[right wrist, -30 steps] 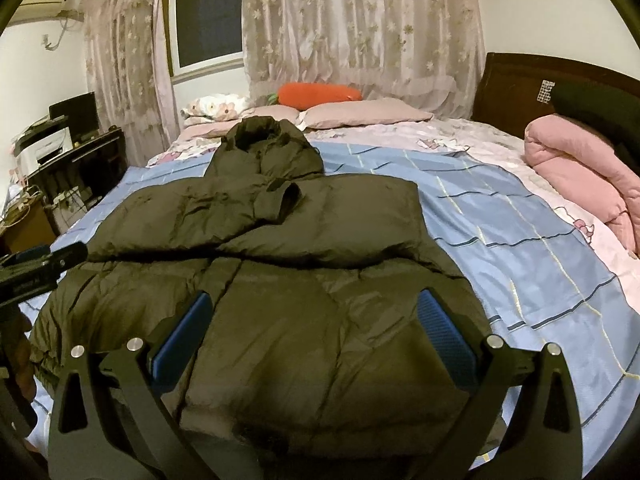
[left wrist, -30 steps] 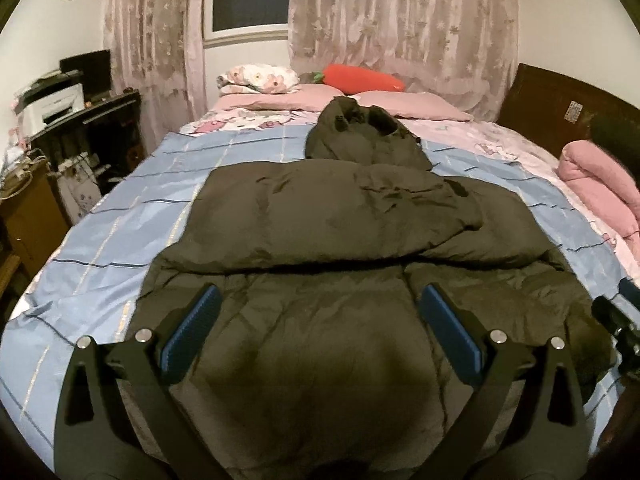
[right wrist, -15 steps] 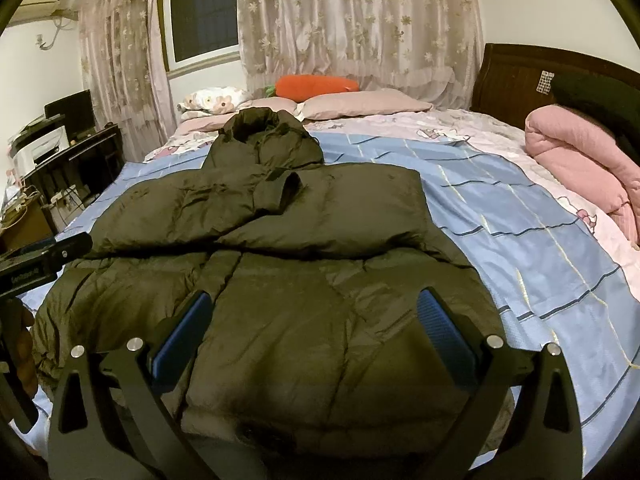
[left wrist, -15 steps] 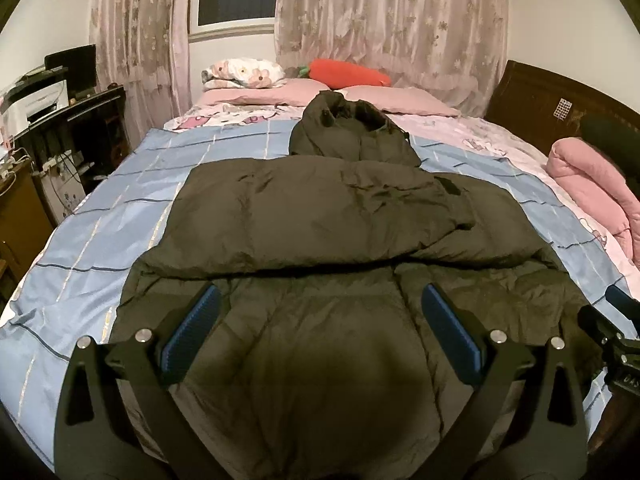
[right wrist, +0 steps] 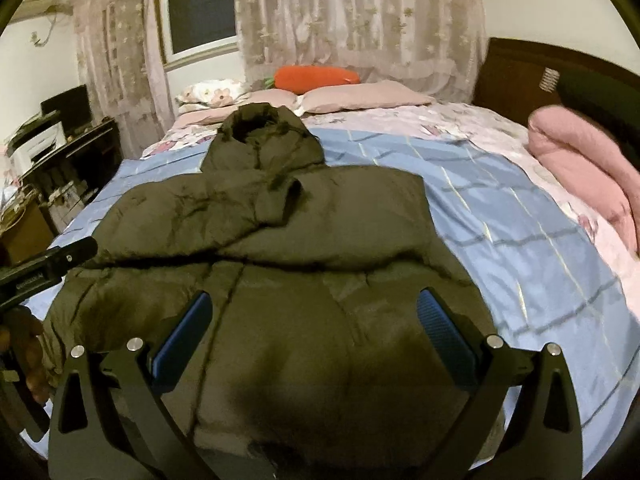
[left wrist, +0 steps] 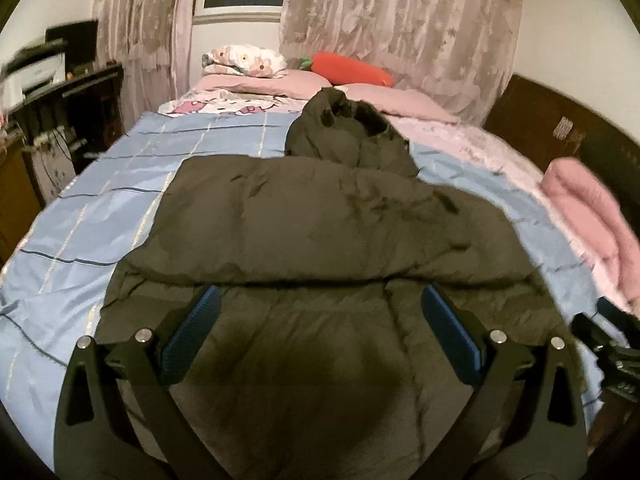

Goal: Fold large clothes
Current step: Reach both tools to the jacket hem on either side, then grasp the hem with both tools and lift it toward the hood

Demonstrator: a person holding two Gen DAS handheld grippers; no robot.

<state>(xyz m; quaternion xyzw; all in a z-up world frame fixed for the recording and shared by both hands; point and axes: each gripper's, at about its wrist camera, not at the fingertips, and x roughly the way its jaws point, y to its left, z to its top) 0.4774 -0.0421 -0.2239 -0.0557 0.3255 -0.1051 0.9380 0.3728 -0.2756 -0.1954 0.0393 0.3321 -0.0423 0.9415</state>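
Observation:
A dark olive puffer jacket (left wrist: 320, 232) lies flat on the bed with its hood toward the pillows and both sleeves folded across the chest. It also shows in the right wrist view (right wrist: 304, 248). My left gripper (left wrist: 320, 328) is open and empty, hovering over the jacket's lower left part near the hem. My right gripper (right wrist: 316, 328) is open and empty over the lower right part. The right gripper's body shows at the right edge of the left wrist view (left wrist: 612, 344); the left gripper's body shows at the left edge of the right wrist view (right wrist: 44, 268).
The bed has a blue striped sheet (left wrist: 80, 232). Pink pillows (right wrist: 360, 98) and an orange carrot cushion (left wrist: 352, 74) lie at its head. A rolled pink blanket (right wrist: 580, 176) lies at the right by the dark headboard. A desk with a printer (left wrist: 36, 76) stands at the left.
Both grippers have moved forward and lower over the jacket's bottom part, staying open. The jacket has not moved.

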